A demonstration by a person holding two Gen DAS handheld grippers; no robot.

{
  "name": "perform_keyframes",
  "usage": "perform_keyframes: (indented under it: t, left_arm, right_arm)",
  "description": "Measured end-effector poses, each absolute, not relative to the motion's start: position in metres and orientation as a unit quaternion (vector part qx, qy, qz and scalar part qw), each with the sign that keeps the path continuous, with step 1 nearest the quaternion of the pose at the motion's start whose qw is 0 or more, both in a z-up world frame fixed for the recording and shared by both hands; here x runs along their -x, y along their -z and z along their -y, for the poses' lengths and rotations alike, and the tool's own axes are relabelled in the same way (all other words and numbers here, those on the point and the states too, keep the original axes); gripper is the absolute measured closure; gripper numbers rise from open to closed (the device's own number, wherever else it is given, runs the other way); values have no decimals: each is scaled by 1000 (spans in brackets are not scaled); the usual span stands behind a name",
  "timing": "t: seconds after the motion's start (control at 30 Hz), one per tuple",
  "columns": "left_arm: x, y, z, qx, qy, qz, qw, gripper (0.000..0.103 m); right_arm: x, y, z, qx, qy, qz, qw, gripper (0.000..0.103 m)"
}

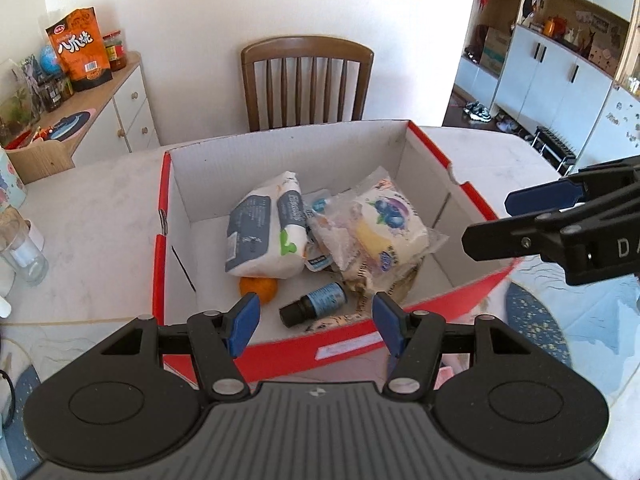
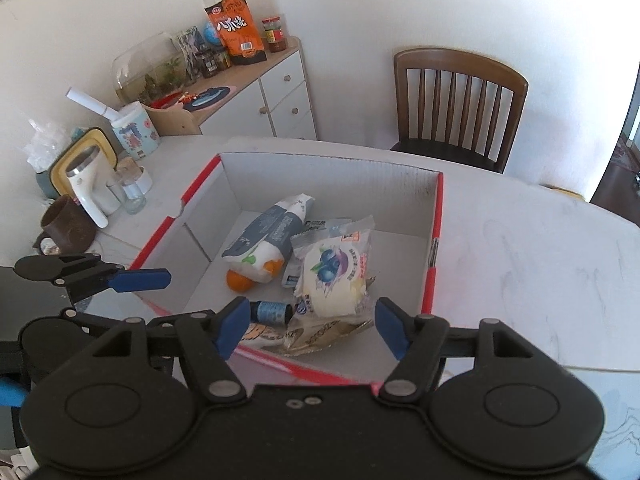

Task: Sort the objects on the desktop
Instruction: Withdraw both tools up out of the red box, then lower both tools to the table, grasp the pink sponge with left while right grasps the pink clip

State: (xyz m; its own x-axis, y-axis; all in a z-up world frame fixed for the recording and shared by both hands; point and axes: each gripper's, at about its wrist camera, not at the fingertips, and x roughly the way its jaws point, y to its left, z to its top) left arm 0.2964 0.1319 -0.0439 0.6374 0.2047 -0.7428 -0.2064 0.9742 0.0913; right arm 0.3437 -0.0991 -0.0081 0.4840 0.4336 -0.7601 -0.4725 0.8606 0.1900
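A red cardboard box (image 1: 162, 216) with a white inside stands on the pale table; it also shows in the right wrist view (image 2: 437, 236). In it lie a wipes pack (image 1: 264, 236) (image 2: 272, 236), a blueberry bread packet (image 1: 384, 224) (image 2: 334, 276), an orange (image 1: 258, 290) (image 2: 239, 281), a small dark bottle with a blue label (image 1: 314, 304) (image 2: 272, 312) and other wrappers. My left gripper (image 1: 314, 324) is open and empty over the box's near edge. My right gripper (image 2: 310, 326) is open and empty over the near edge too; it also shows in the left wrist view (image 1: 520, 216).
A wooden chair (image 1: 306, 80) stands behind the table. A white sideboard (image 1: 120, 108) with an orange snack bag (image 1: 80, 48) is at the left. A glass (image 1: 22, 256), cups and a white appliance (image 2: 90, 192) crowd the table's left side. A blue mat (image 1: 536, 332) lies right of the box.
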Motion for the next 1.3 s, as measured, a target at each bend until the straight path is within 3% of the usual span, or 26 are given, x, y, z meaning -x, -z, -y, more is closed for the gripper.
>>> perform_keyframes:
  t: [0.5, 1.3]
  left_arm:
    - [-264, 43, -109, -8, -110, -393, 913, 42]
    - [-240, 77, -104, 22, -111, -418, 901, 42]
  right_arm:
    - [-289, 8, 119, 23, -272, -415, 868, 31]
    - [-194, 69, 128, 27, -272, -434, 858, 18]
